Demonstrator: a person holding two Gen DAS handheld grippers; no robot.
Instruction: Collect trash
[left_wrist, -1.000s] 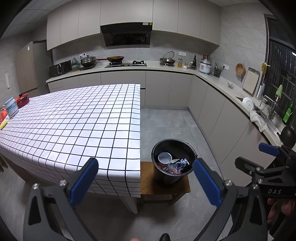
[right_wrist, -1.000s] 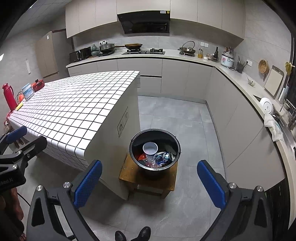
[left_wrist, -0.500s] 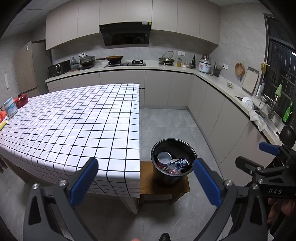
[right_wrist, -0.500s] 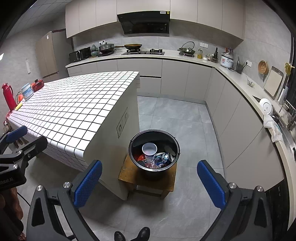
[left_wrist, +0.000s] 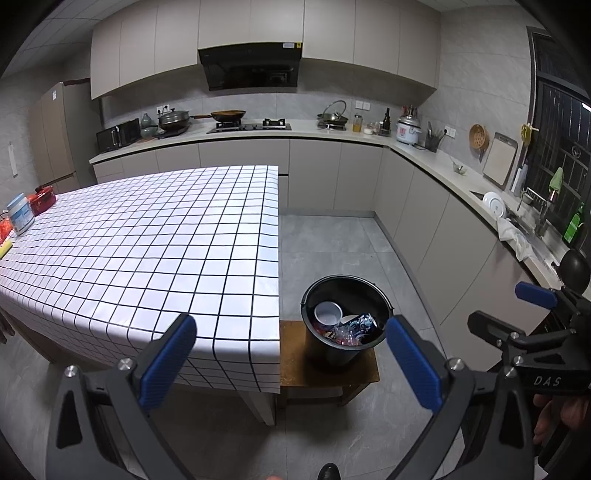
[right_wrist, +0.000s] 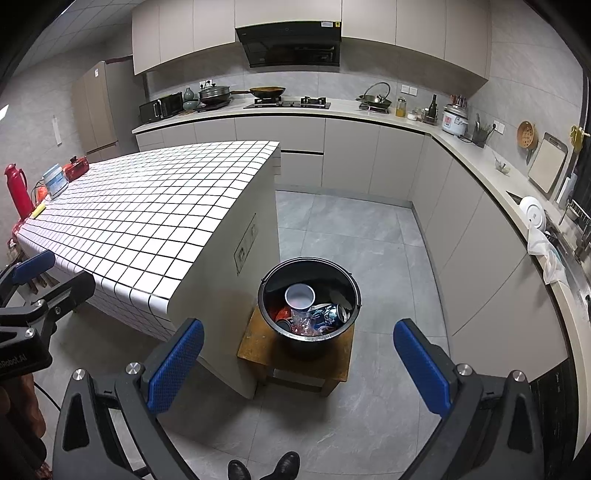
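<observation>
A black bucket stands on a low wooden stool beside the tiled island. Inside it lie a white paper cup, a crushed can and crinkled wrappers. My left gripper is open and holds nothing, high above the floor with the island's corner and the bucket between its fingers. My right gripper is also open and holds nothing, hanging over the stool's near side. In the left wrist view the right gripper shows at the right edge, and the left gripper shows at the left edge of the right wrist view.
The island with a white grid cloth carries a white jar, a red pot and a red flask at its far left end. Counters run along the back and right walls. Grey floor lies between. A person's shoes show below.
Both views shifted very slightly; the bucket sits a touch lower in the right wrist view. Both grippers stay open and hold nothing.
</observation>
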